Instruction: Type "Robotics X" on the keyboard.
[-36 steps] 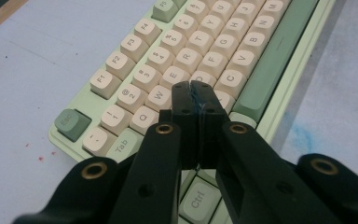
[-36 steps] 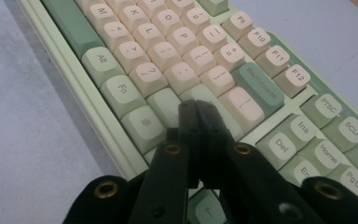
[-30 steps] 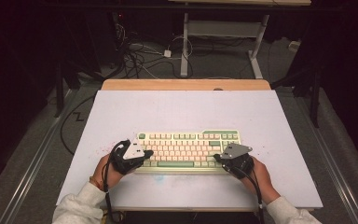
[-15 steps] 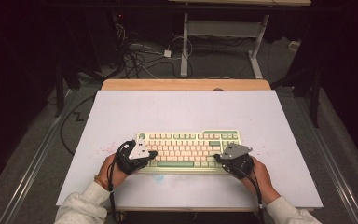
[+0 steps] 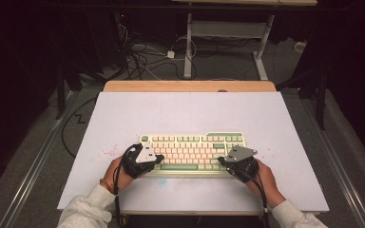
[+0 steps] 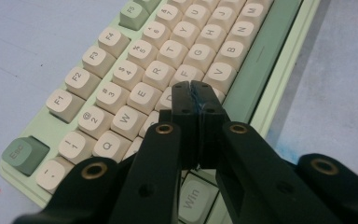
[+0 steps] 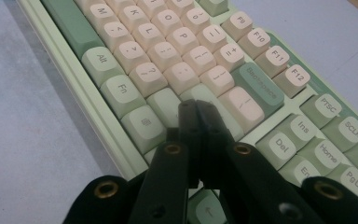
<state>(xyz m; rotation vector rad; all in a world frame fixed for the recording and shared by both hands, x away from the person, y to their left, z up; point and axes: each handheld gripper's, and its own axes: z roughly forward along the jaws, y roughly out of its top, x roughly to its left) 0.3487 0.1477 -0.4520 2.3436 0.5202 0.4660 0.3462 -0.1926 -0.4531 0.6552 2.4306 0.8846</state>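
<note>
A pale green keyboard (image 5: 195,142) with cream and green keys lies on the white table, near its front edge. My left gripper (image 5: 158,159) rests at the keyboard's left end, jaws shut with nothing between them. In the left gripper view its tips (image 6: 191,87) sit over the letter keys (image 6: 121,70) near D and F. My right gripper (image 5: 220,160) is at the keyboard's right end, also shut and empty. The right gripper view puts its tips (image 7: 193,105) over the keys (image 7: 168,42) just below Backspace. Whether either tip presses a key is unclear.
The white table top (image 5: 185,109) reaches well beyond the keyboard, with faint red specks at the left and a wooden strip (image 5: 190,86) along its far edge. Cables (image 5: 142,61) and desk legs (image 5: 188,47) stand on the dark floor behind.
My left hand has slid to the right, bringing its gripper from beside the keyboard's left end onto the keys. The right gripper has stayed put.
</note>
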